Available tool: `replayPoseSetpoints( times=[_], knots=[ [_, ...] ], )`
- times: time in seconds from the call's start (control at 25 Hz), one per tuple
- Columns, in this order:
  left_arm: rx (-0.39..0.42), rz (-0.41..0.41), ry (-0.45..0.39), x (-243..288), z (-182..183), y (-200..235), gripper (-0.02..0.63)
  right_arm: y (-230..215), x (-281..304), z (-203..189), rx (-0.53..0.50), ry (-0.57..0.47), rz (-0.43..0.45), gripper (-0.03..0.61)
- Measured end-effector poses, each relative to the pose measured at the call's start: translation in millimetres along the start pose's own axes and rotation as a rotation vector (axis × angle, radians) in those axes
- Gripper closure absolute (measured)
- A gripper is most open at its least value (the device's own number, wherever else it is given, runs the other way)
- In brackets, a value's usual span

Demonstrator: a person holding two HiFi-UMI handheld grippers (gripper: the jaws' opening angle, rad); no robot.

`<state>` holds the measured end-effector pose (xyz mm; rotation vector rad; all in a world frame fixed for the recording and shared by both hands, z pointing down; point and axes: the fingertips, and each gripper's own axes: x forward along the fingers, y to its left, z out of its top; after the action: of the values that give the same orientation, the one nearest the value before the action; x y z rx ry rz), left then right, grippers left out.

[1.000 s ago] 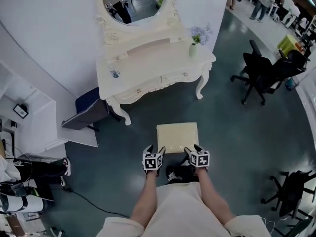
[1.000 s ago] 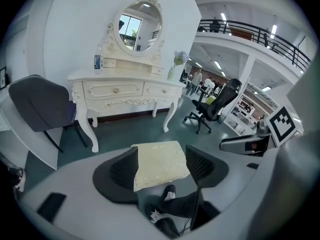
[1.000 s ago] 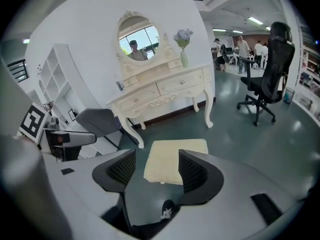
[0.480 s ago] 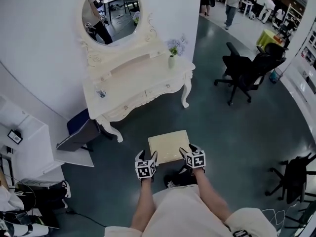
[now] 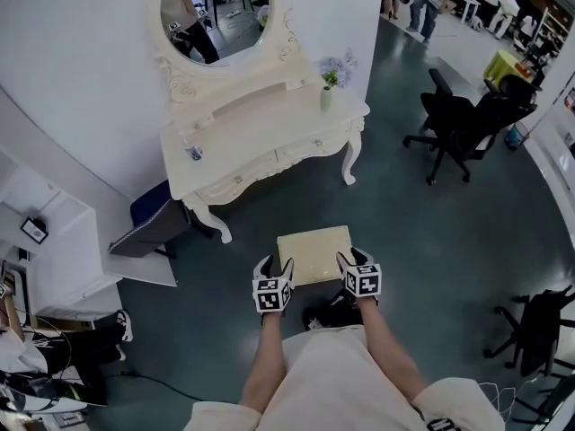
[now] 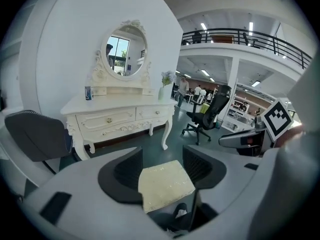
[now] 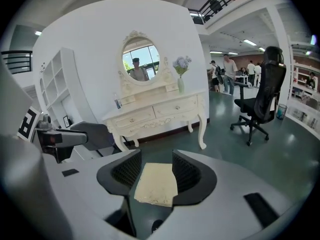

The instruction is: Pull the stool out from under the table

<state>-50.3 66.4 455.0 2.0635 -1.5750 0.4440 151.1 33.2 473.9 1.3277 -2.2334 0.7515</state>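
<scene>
The left gripper (image 5: 274, 268) and right gripper (image 5: 356, 259), jaws apart but closing, sit at the two near corners of the cream stool (image 5: 314, 251), whose seat shows in each gap. The stool stands straight ahead, equally near both grippers and already clear of the dressing table (image 5: 269, 142) beyond.

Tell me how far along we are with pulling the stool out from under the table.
Done: the stool stands on open floor, clear of the dressing table. In hand: the left gripper and right gripper are at its near edge, jaws closing with the seat between them. Left: probably little, perhaps a final tug or letting go.
</scene>
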Motion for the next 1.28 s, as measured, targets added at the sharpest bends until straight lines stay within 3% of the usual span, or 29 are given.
replayPoseSetpoints(
  times=[0.32, 0.68, 1.0, 1.28],
  knots=[
    [0.042, 0.028, -0.045, 2.6, 9.3, -5.2, 0.455, -16.9, -2.4, -5.1, 0.018, -0.004, -0.008, 0.392],
    [0.011, 0.026, -0.050, 6.4, 6.7, -15.8, 0.584, -25.4, -6.8, -12.2, 0.021, 0.014, -0.018, 0.476],
    [-0.009, 0.017, -0.033, 7.4, 2.6, -21.5, 0.598, -26.7, -12.0, -3.4, 0.013, -0.015, -0.007, 0.532],
    [-0.041, 0.006, -0.033, 6.6, -0.2, -22.4, 0.598, -26.3, -16.0, 3.4, 0.024, -0.029, 0.002, 0.535]
  ],
)
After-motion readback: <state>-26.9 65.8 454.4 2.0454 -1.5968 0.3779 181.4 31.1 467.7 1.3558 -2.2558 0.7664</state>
